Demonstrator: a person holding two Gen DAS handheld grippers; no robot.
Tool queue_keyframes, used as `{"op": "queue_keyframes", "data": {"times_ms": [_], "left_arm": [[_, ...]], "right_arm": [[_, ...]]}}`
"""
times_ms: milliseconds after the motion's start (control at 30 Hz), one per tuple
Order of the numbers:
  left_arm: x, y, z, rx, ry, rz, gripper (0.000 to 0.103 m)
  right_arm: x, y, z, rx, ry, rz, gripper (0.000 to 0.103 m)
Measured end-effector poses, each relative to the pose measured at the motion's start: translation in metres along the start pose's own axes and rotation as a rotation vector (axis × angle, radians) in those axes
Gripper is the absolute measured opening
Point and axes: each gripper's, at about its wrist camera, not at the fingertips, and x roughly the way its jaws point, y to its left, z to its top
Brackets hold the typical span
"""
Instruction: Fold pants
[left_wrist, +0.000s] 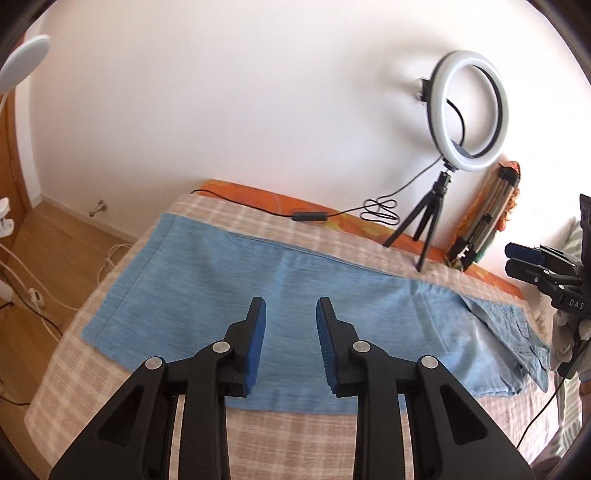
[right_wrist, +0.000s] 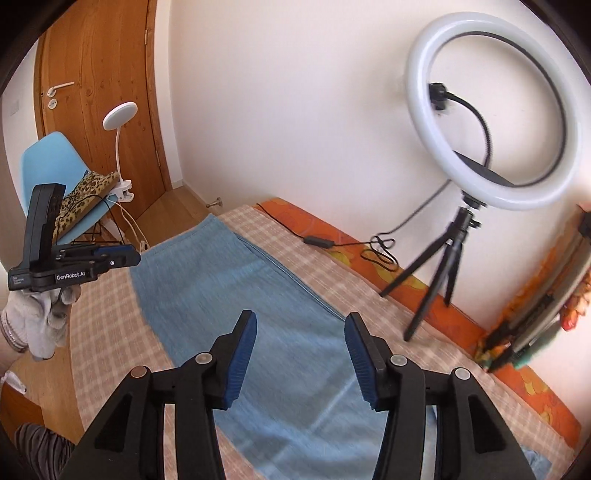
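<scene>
The pants (right_wrist: 258, 314) are smeared by motion blur in the right view — their waist end runs behind the right gripper (right_wrist: 301, 354) and off the bottom edge. The ring light (left_wrist: 471, 110) is slightly blurred; the folded tripod (right_wrist: 535, 325) blurs at the edge.

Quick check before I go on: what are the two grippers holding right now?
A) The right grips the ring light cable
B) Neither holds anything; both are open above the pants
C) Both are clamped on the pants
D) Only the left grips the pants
B: the left gripper and right gripper both have their jaws spread with nothing between them, hovering over the blue pants lying flat on the checked bedcover.
</scene>
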Motion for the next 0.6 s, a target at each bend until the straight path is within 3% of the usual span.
{"op": "queue_keyframes", "data": {"times_ms": [167,300,500,600], "left_arm": [[0.030,-0.083,-0.011,0.092,0.088,-0.106,0.026],[0.055,-0.150,-0.032,0.198,0.165,-0.150,0.035],[0.093,-0.231,-0.072,0.293,0.298,-0.208,0.035],[0.111,-0.265,-0.092,0.337,0.353,-0.229,0.035]], "right_arm": [[-0.079,-0.066,-0.069,0.094,0.042,-0.122,0.052],[-0.135,-0.114,-0.128,0.159,0.066,-0.214,0.052],[-0.184,-0.167,-0.214,0.204,0.146,-0.345,0.052],[-0.197,-0.185,-0.255,0.202,0.180,-0.352,0.052]]}}
